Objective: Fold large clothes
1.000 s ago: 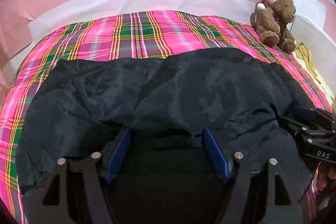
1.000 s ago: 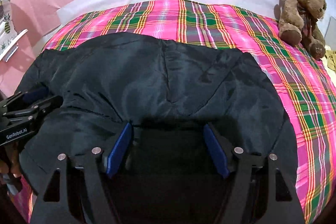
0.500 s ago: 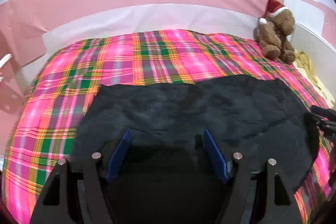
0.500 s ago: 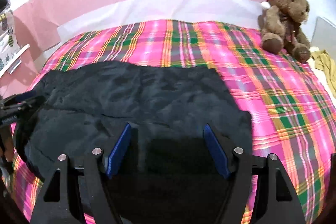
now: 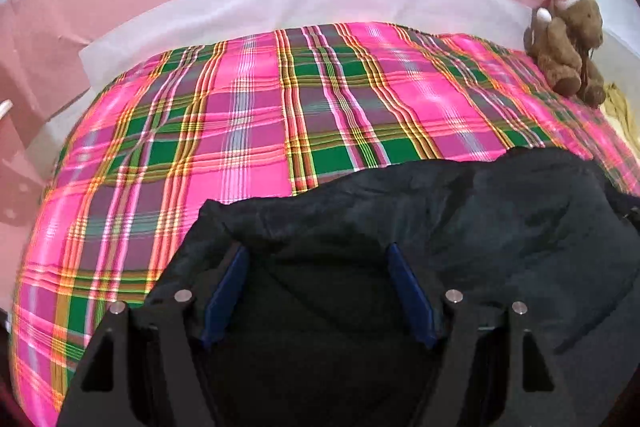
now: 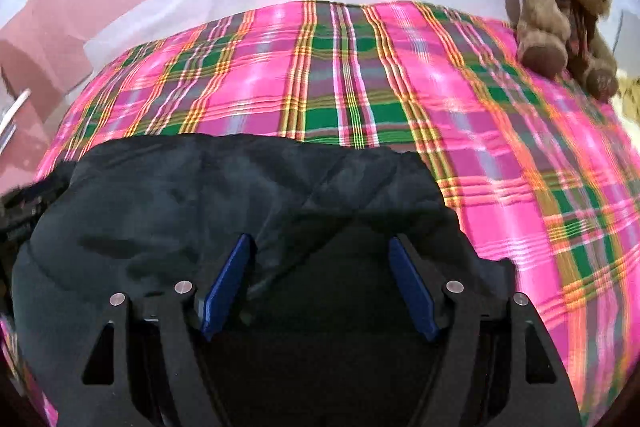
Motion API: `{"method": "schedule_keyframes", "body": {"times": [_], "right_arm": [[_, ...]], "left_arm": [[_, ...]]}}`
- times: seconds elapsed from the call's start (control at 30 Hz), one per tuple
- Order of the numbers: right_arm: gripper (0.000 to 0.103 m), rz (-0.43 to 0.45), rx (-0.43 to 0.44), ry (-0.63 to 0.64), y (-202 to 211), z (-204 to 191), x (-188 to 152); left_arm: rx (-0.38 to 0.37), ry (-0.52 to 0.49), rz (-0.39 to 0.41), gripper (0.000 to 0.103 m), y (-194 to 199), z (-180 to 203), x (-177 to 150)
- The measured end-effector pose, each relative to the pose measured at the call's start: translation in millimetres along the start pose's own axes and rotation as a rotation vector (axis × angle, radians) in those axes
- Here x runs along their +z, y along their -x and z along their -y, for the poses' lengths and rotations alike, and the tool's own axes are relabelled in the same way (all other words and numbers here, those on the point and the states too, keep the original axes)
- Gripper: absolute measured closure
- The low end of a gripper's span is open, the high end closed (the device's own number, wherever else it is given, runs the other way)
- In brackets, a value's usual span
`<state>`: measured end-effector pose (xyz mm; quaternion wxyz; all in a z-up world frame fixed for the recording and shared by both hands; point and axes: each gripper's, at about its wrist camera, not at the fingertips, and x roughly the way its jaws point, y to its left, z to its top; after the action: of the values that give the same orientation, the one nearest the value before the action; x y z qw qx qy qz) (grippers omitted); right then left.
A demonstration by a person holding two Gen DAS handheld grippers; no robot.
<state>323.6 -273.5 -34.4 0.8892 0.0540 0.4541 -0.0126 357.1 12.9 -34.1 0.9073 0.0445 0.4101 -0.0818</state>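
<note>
Since the earlier frames the dark garment [image 5: 460,227] has slid toward the lower frame edge, baring more plaid bedspread [image 5: 300,115]. We judge both grippers drag it nearer for folding. Left gripper [image 5: 318,291] and right gripper [image 6: 320,283] stand wide; whether they pinch cloth we cannot tell. Each view shows the teddy bear [image 6: 560,15] upper right.
</note>
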Motion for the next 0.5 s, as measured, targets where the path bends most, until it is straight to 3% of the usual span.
{"method": "schedule_keyframes", "body": {"times": [0.27, 0.37, 0.5], "right_arm": [[0.032, -0.012, -0.018, -0.027, -22, 3, 5], [0.032, -0.011, -0.02, -0.027, -11, 6, 10], [0.032, 0.056, -0.025, -0.049, 17, 18, 20]], "left_arm": [[0.001, 0.014, -0.017, 0.029, -3, 2, 3], [-0.021, -0.011, 0.007, 0.029, 17, -4, 12], [0.018, -0.001, 0.023, 0.029, 17, -26, 22]]}}
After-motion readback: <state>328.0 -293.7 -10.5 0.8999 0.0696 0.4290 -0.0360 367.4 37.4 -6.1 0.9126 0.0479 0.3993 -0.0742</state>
